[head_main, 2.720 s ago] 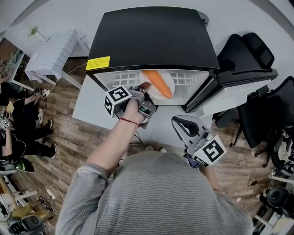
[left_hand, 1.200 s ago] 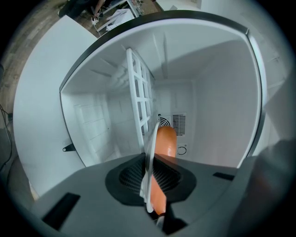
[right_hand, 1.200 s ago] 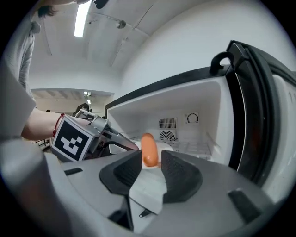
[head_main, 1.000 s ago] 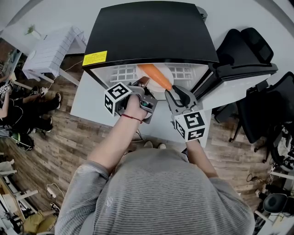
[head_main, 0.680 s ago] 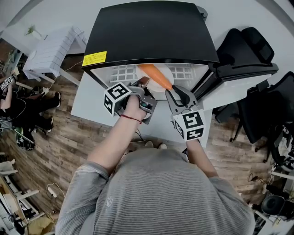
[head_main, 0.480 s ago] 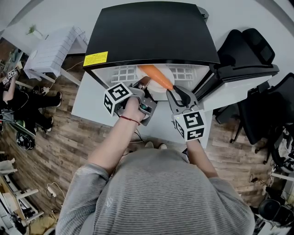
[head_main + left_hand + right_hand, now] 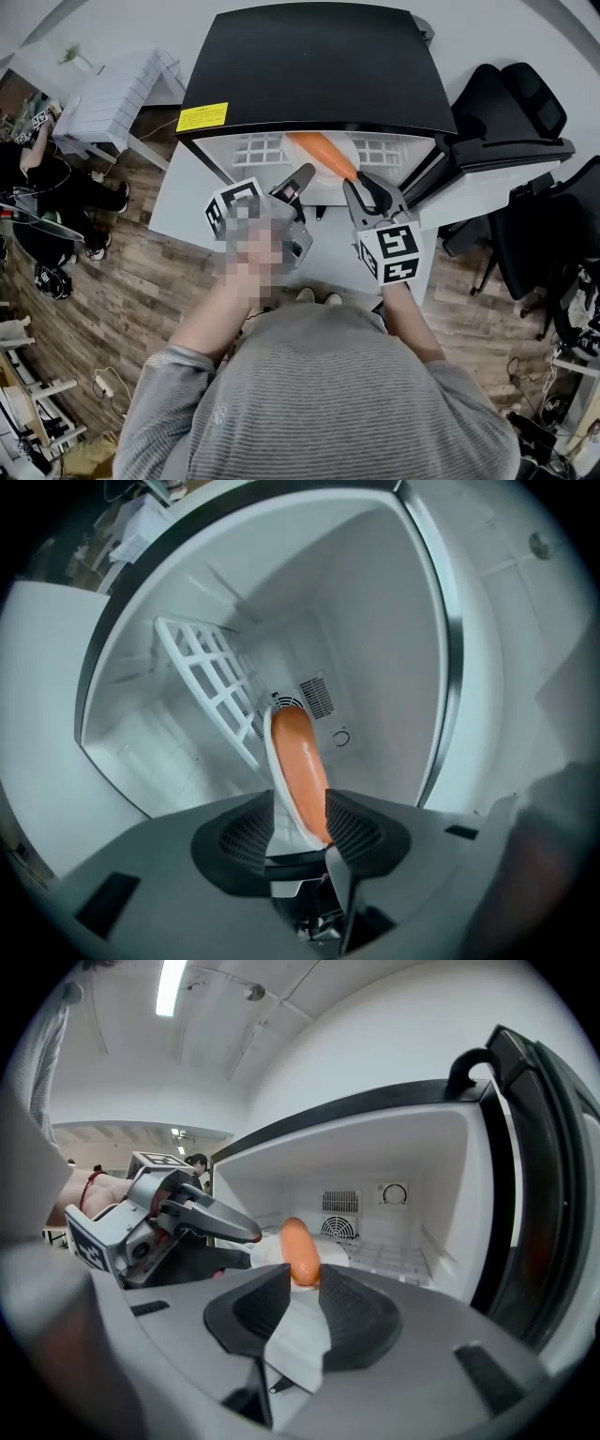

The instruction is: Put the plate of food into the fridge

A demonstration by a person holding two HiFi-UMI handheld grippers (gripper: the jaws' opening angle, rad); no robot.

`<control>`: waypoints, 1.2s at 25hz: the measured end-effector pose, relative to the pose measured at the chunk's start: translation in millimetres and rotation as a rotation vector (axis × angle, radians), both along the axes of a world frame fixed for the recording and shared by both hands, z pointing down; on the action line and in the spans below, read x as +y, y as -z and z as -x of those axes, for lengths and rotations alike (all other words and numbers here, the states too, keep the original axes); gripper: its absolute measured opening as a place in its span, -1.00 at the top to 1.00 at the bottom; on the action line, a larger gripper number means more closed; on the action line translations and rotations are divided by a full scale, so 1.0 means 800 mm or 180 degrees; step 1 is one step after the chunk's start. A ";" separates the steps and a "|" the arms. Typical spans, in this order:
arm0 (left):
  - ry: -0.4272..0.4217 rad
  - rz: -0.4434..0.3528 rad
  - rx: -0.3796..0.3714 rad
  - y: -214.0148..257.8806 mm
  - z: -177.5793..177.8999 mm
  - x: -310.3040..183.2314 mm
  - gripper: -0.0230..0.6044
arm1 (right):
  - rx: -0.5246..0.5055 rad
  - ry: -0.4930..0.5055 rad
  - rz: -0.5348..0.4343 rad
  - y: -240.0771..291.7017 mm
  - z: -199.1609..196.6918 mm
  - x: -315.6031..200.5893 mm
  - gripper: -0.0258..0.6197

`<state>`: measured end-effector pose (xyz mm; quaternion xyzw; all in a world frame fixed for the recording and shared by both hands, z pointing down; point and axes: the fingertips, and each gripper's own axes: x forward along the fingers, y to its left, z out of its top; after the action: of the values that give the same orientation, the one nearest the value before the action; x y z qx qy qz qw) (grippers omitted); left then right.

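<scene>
Both grippers meet at the open front of the fridge [image 7: 319,66], which stands on a tabletop [image 7: 187,202] with its door [image 7: 487,155] swung out to the right. From the head view the plate [image 7: 321,186] lies on the white grid shelf [image 7: 253,150] just inside the opening, with the orange sausage [image 7: 323,155] slanting across it. That view shows only one finger of the left gripper [image 7: 298,183]. The left gripper view shows its jaws wide, having just been opening, with the plate's rim and the sausage between the pads and neither pad pressing. The right gripper [image 7: 361,185] looks only close to the plate from above, yet the right gripper view shows its jaws narrow, having just been closing, pinched on the sausage's near end. Only the right gripper view shows the dial [image 7: 395,1194] on the fridge's back wall, and the left gripper turned so one jaw is above the plate, one below
</scene>
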<state>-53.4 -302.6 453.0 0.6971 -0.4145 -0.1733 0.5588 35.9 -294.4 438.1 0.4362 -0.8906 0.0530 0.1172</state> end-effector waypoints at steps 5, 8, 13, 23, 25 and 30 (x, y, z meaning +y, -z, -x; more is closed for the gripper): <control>-0.0288 -0.0167 -0.0605 0.003 0.005 0.039 0.43 | 0.0023 0.0002 0.0001 0.001 0.004 -0.009 0.61; -0.0533 -0.0611 -0.1357 0.010 0.008 0.056 0.56 | 0.0042 -0.0005 0.0002 0.001 0.005 -0.015 0.61; -0.0825 -0.1459 -0.2398 0.023 0.001 0.073 0.89 | 0.0062 -0.0008 -0.0009 0.000 0.007 -0.023 0.61; -0.1329 -0.1875 -0.2563 0.026 -0.027 0.104 0.89 | 0.0087 -0.0025 0.0006 -0.003 0.012 -0.040 0.61; -0.1362 -0.1931 -0.2617 0.028 -0.029 0.106 0.89 | 0.0098 -0.0026 0.0002 -0.003 0.014 -0.044 0.61; -0.1384 -0.1977 -0.2644 0.029 -0.030 0.108 0.89 | 0.0135 -0.0001 -0.0016 -0.002 0.020 -0.056 0.61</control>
<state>-29.0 -216.4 429.5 0.9080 -0.3760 0.1210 0.1400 19.8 -339.0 439.7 0.4376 -0.8880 0.0415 0.1350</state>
